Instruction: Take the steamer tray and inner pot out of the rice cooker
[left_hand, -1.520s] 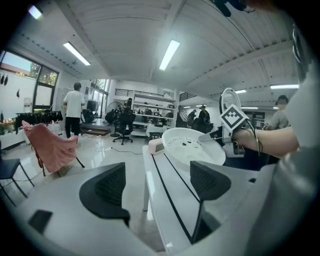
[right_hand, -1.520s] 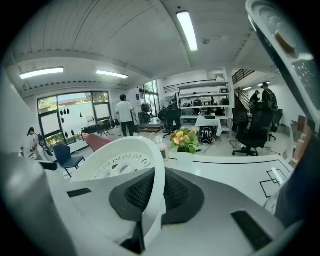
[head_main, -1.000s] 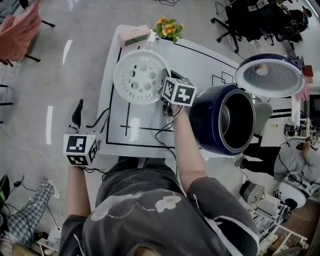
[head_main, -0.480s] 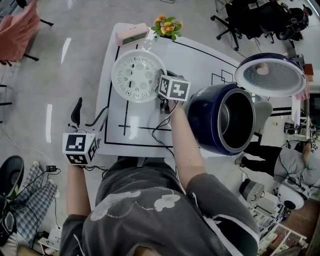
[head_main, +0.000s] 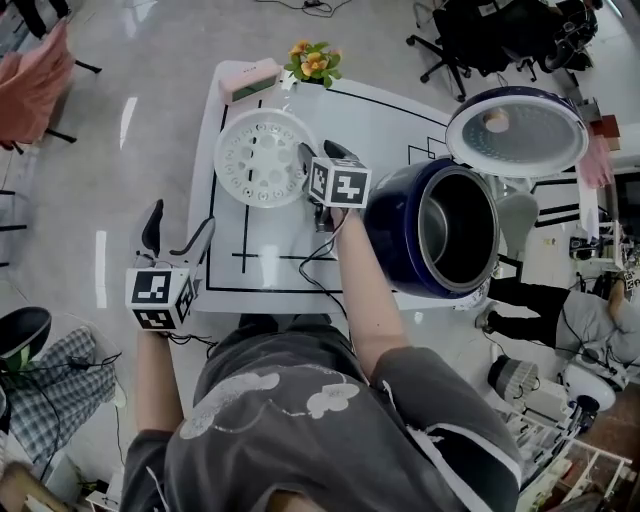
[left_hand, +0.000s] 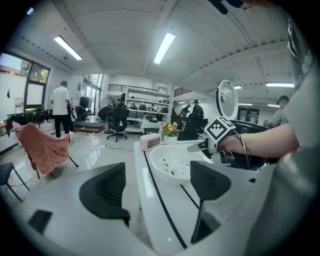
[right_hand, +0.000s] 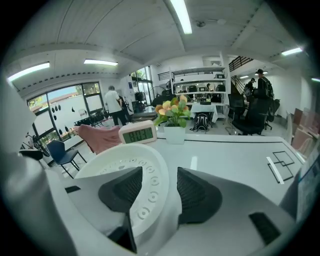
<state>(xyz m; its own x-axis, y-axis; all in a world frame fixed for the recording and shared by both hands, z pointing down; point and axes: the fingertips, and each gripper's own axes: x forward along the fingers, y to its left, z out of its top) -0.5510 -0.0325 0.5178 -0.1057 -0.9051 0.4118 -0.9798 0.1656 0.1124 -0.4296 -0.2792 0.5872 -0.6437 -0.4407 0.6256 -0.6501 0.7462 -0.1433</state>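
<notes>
The white perforated steamer tray (head_main: 262, 158) lies on the white table (head_main: 390, 120), left of the dark blue rice cooker (head_main: 400, 235). The cooker's lid (head_main: 517, 132) is up and the metal inner pot (head_main: 452, 225) sits inside. My right gripper (head_main: 318, 158) is at the tray's right rim. In the right gripper view the rim of the tray (right_hand: 115, 170) runs between the jaws of the right gripper (right_hand: 160, 192), which have just been opening and stand clear of it. My left gripper (head_main: 176, 235) hangs open and empty by the table's left edge, seen too in its own view (left_hand: 160, 187).
A pink clock (head_main: 250, 80) and a small flower pot (head_main: 313, 62) stand at the table's far edge behind the tray. Black lines mark the tabletop. Office chairs and people are farther off in the room.
The tray went down and slightly left onto the table with my right gripper. The right jaws then spread off its rim. My left gripper stayed put.
</notes>
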